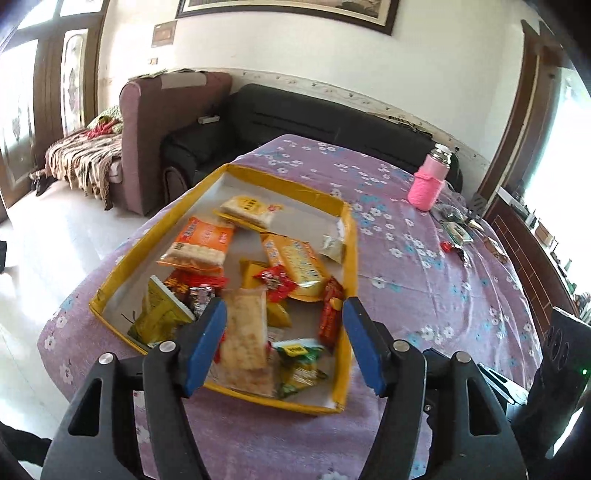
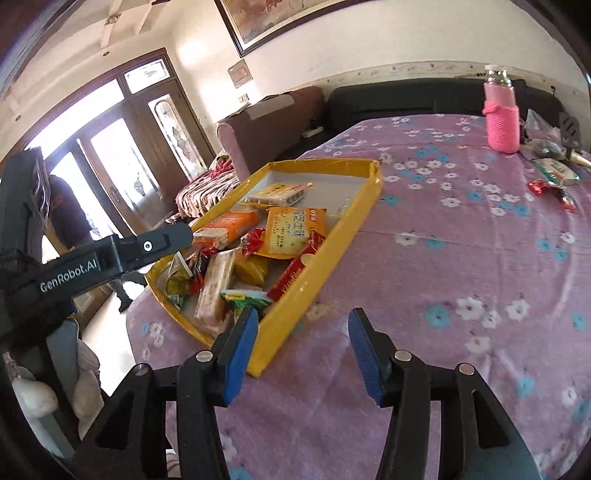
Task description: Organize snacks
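Both grippers stood open and held nothing. The left gripper [image 1: 284, 339] hovered above the snacks [image 1: 243, 258] piled in the yellow tray [image 1: 349, 251]; the right gripper [image 2: 303, 350] hung beside the tray's near corner, over the tablecloth [image 2: 461, 277].

A black sofa [image 1: 332, 122] and a mauve armchair [image 1: 162, 122] stand against the white wall [image 1: 424, 66] under a framed picture [image 1: 295, 11]. Daylight pours through wooden glazed doors [image 2: 122, 147] onto the pale floor [image 1: 48, 236].

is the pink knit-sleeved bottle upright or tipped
Upright: the pink knit-sleeved bottle stands on the purple floral tablecloth, cap on top.
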Demonstrator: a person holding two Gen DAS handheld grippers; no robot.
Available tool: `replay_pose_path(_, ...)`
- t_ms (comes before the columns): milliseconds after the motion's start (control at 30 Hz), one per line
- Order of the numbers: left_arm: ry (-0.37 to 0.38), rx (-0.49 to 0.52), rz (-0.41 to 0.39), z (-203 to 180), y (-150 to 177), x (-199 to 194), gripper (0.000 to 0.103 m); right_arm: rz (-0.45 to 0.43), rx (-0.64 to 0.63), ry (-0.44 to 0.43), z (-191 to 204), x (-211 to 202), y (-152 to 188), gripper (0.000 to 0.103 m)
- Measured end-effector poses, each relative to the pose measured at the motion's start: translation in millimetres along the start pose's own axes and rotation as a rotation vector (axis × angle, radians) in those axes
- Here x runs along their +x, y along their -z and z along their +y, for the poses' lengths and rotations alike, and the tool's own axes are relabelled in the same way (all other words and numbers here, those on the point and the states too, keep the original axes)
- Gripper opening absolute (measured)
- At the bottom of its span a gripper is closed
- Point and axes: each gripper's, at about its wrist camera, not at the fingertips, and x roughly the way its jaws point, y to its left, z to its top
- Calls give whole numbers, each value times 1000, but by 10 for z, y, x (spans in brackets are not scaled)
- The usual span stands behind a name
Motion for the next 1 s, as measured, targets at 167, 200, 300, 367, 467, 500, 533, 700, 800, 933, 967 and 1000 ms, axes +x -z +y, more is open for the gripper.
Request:
replay_pose_path(167,4,47,-9,-213,44,-59,73,-30,-34,46,-31,-173,140,59)
replay_pose_path(200,7,52,-11,-246,54,-70,73,-34,-33,52,-45,-201,170,60)
replay_pose_path(300,-4,70,-16,-346,83,-98,74,-35,-36,67,-72,-254,252,60)
replay_pose_path(367,-36,73,-23,-393,86,-126,79,-35,-45,81,-81,-280,296,61)
replay_pose_path(467,-127,80,-66,-441,91,-191,85,-40,-48,85,-91,-321,314,64)
replay_pose_path(500,-169,85,-83,-451,95,-211,85,-46,-53,88,-84,-343,319,68)
replay_pose_path(533,-198,89,-91,-449,100,-218,85,-59,-61,89,-72,-369,329,72)
replay_pose_path(700,-248,73,-86,-373,96,-208,85,-92,-108,103,13,-454,370,77)
replay_pose_path(800,-243,55,-81,-308,110,-199,85,-82,-124,106,68,-430,374,77)
replay_pose_path(933,-251,45,-50,-247,135,-123,85,-65,-143,111,139,-378,405,77)
replay_pose_path(967,-251,42,-39,-232,144,-96,85,-61,-149,113,153,-367,412,77)
replay_pose_path(1000,-250,39,-29,-216,153,-72,85,-57,-156,115,167,-355,421,77)
